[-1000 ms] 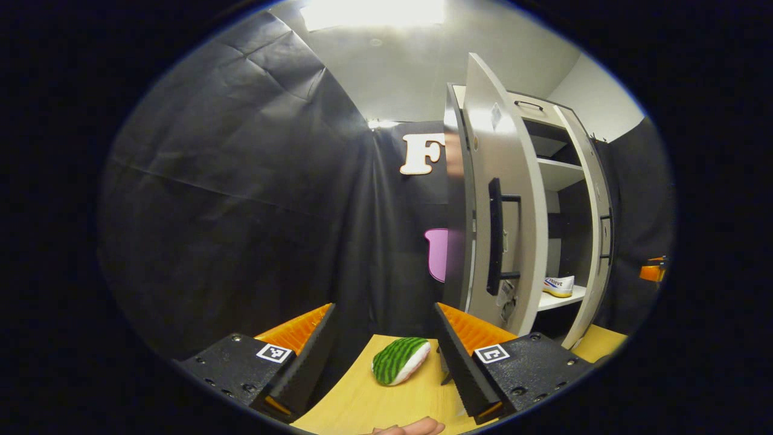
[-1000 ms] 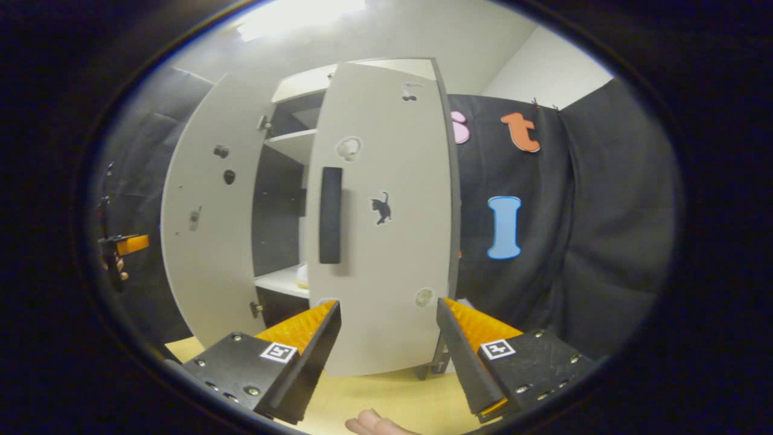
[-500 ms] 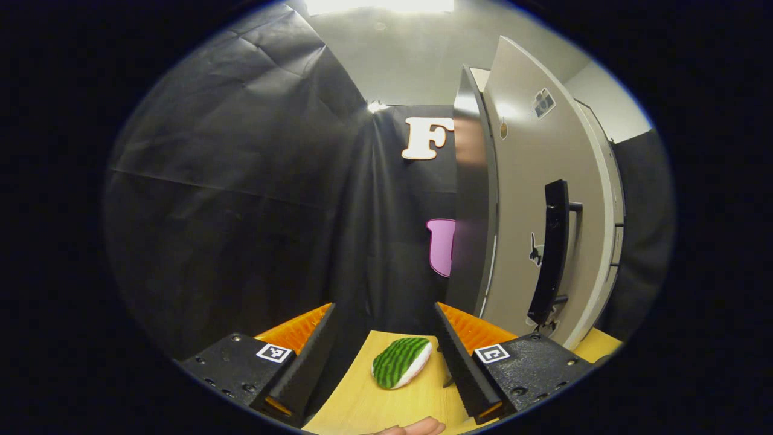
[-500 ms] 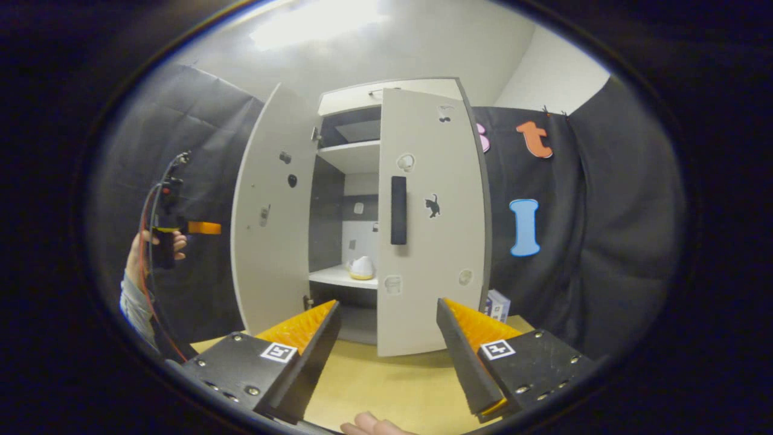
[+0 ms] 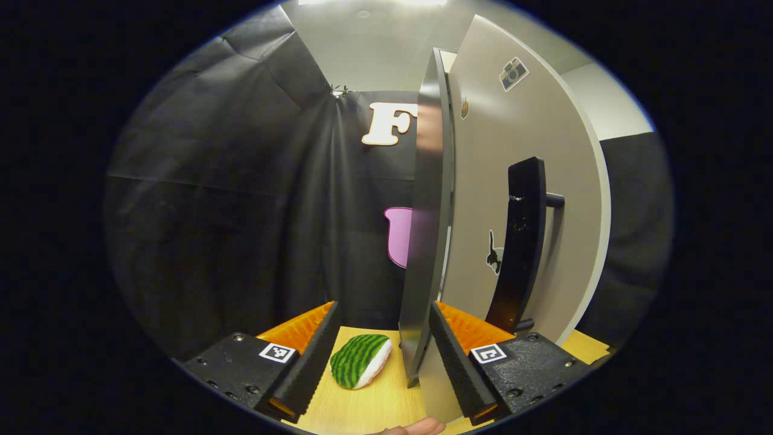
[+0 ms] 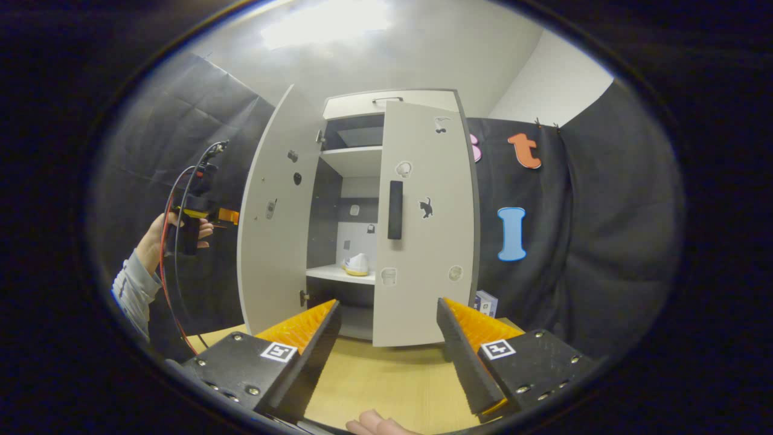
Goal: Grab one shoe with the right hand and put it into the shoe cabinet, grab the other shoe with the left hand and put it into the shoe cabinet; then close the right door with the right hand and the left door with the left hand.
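The shoe cabinet (image 6: 353,163) stands on the table with both doors ajar. A white shoe (image 6: 356,264) rests on its lower shelf. In the right gripper view my right gripper (image 6: 389,350) is open and empty, some way in front of the right door (image 6: 432,254) with its black handle (image 6: 395,209). The left door (image 6: 272,241) stands wide open. A hand holds my left gripper (image 6: 224,214) just beyond that door. In the left gripper view my left gripper (image 5: 381,356) is open, close to the left door's outer face (image 5: 537,157) and black handle (image 5: 520,241).
A green striped watermelon plush (image 5: 361,360) lies on the wooden table (image 6: 386,380) between the left fingers. The cabinet's dark side panel (image 5: 426,229) rises right in front of the left gripper. A small box (image 6: 485,302) sits right of the cabinet.
The left gripper has swung toward the left door's outer face, and the cabinet's inside has left its view. The right gripper has drawn back from the right door.
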{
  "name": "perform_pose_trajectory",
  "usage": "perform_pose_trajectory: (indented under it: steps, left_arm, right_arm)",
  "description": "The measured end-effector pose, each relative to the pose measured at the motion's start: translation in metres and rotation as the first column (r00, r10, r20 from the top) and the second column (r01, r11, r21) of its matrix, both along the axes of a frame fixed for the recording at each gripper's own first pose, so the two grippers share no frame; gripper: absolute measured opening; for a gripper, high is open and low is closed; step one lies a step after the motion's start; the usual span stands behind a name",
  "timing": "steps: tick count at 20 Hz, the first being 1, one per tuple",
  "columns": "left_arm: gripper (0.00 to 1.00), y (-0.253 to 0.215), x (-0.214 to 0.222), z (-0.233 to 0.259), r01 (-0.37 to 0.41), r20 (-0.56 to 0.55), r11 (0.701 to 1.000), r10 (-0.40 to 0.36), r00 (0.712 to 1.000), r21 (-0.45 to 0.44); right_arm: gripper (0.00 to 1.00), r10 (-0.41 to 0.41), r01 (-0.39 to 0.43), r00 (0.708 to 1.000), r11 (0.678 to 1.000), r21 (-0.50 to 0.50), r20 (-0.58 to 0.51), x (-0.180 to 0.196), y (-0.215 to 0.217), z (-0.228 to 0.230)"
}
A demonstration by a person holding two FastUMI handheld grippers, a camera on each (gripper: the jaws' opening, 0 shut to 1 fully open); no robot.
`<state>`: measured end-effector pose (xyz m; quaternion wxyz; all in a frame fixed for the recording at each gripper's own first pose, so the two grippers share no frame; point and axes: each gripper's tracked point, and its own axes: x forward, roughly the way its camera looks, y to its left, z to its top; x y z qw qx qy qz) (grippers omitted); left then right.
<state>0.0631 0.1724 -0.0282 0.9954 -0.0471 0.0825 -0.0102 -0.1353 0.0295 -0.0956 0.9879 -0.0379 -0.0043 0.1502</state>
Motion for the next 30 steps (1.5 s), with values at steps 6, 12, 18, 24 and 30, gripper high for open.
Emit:
perform_pose_trajectory:
  steps: [6,12,18,24,30]
  left_arm:
    - [0.82,-0.004,-0.001,0.003,-0.031,-0.004,0.998,0.032,0.999,0.057]
    - [0.87,-0.036,0.003,0.004,0.08,-0.01,0.997,-0.08,0.997,0.005]
    - [0.87,-0.067,0.012,0.001,0.123,0.003,0.991,-0.123,0.992,-0.052]
    - [0.9,-0.09,0.001,-0.005,0.2,-0.042,0.975,-0.205,0.978,-0.095]
    - [0.87,-0.101,-0.031,-0.01,0.177,-0.035,0.984,-0.178,0.983,-0.019]
  right_arm:
    - [0.95,-0.047,0.047,0.999,0.999,0.005,0.01,0.002,-0.024,-0.005]
    - [0.93,-0.071,0.071,0.997,0.997,0.007,0.017,0.001,-0.038,-0.009]
    - [0.95,-0.115,0.116,0.993,0.993,0.017,-0.012,0.008,-0.055,-0.016]
    - [0.95,-0.147,0.149,0.989,0.985,0.087,-0.031,0.014,-0.073,-0.014]
    - [0.95,-0.16,0.166,0.985,0.981,0.097,-0.061,0.018,-0.082,-0.019]
